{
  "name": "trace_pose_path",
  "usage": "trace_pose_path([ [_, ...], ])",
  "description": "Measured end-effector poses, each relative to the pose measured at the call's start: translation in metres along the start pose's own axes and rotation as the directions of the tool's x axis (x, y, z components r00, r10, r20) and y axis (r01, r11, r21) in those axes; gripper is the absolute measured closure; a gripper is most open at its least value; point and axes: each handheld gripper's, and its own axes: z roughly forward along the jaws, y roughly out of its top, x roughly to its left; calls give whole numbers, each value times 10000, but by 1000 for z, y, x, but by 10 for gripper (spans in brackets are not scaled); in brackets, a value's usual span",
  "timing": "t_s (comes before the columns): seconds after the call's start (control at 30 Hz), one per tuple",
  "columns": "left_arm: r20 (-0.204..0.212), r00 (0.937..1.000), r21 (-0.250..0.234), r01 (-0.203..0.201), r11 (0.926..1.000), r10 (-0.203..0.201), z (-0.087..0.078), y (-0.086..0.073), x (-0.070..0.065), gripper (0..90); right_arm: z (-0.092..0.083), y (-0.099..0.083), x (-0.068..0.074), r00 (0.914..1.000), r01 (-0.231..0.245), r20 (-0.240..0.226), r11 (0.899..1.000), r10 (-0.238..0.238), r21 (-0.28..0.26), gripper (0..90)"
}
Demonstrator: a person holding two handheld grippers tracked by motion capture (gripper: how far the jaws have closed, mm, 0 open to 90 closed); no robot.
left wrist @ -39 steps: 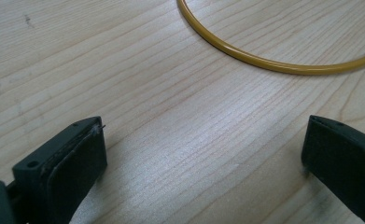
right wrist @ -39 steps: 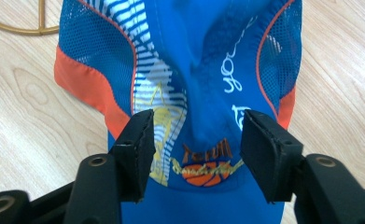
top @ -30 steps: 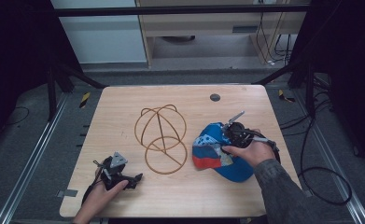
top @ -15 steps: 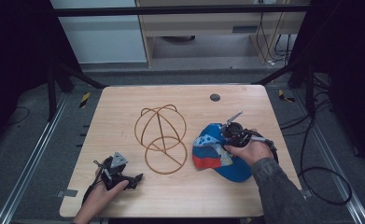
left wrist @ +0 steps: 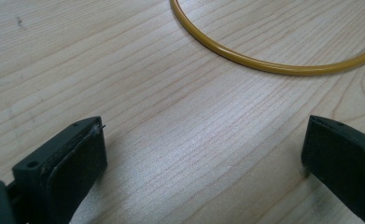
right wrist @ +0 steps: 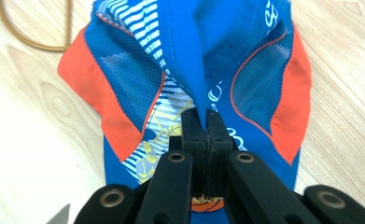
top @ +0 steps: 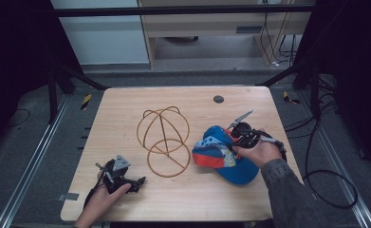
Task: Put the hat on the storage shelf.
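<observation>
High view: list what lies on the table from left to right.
left gripper → wire hat frame → blue and orange cap → right gripper, its jaws just closed, pinching a fold of the cap.

A: Any legible lettering?
B: White letters run along the blue, orange-panelled mesh fabric cap (right wrist: 203,60), near its top right and beside the centre fold; none can be read whole.
</observation>
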Motion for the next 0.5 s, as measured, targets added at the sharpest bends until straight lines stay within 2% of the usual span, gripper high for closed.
trace_pose_path([
  [0.5,20,10000,12,-2,10000,2,0,0,-1,0,-48,3,2,9995,155,280,9970,-134,-755,898],
])
